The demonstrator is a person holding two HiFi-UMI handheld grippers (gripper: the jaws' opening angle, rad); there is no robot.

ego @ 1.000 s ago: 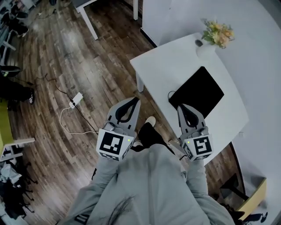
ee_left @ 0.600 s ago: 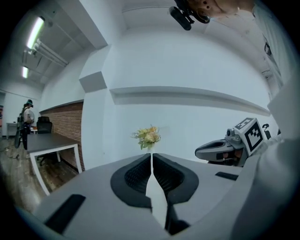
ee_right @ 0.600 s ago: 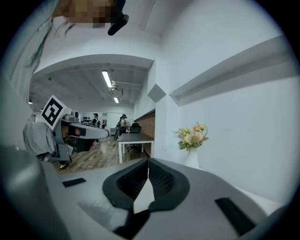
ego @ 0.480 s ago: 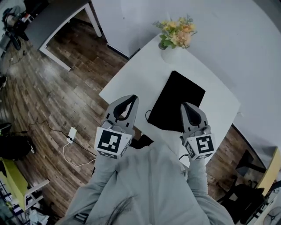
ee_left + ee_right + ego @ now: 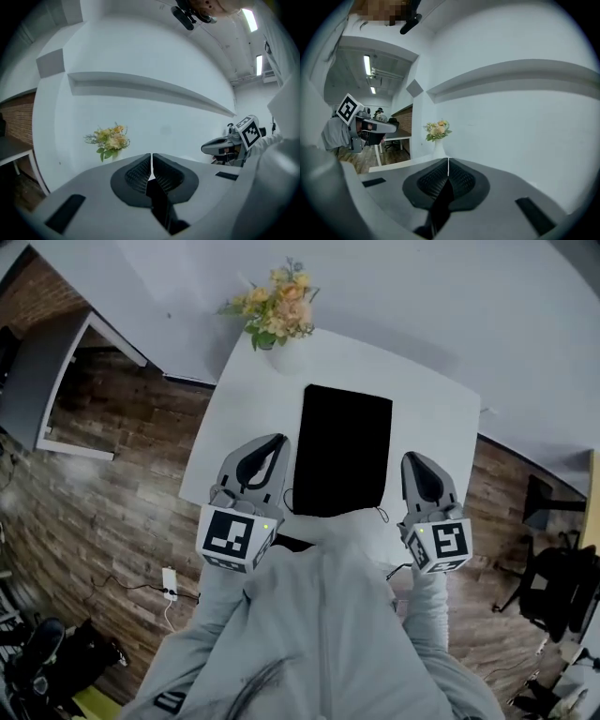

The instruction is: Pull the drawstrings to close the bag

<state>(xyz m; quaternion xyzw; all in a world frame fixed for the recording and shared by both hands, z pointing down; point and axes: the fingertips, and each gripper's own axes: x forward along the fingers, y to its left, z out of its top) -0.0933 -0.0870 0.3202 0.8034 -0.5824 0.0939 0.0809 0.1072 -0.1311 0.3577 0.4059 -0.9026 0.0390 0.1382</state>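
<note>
The bag (image 5: 342,451), a flat black fabric pouch, is lying on the white table (image 5: 427,418), ahead of both grippers and between them, with its near edge roughly level with their tips. Thin cord ends, judged to be the drawstrings (image 5: 381,515), are showing at that near edge. One is curling just inboard of the right gripper (image 5: 415,458) and another just inboard of the left gripper (image 5: 271,441). Whether the mouth is running along that edge cannot be confirmed from the head view.

The bag is being judged soft, light and limp. On the smooth tabletop it is expected to slide and bunch as soon as a cord is drawn, so the two cords are best pulled away from each other, or the fabric restrained on one side. The cords are being judged thin and slack, and liable to slip from a shallow pinch. Hold is to be taken on the cord itself, near its exit from the fabric or at a knotted end, and seated well back between the pads.

Both grippers are being held with their jaws together. In each gripper view the ribbed pads are meeting with nothing between them. Neither gripper is touching the bag or a cord.

Beyond the left gripper, a vase (image 5: 281,352) of flowers (image 5: 272,307) is standing at the far table corner, apart from the bag. The table is surrounded by a wooden floor (image 5: 112,456)
</note>
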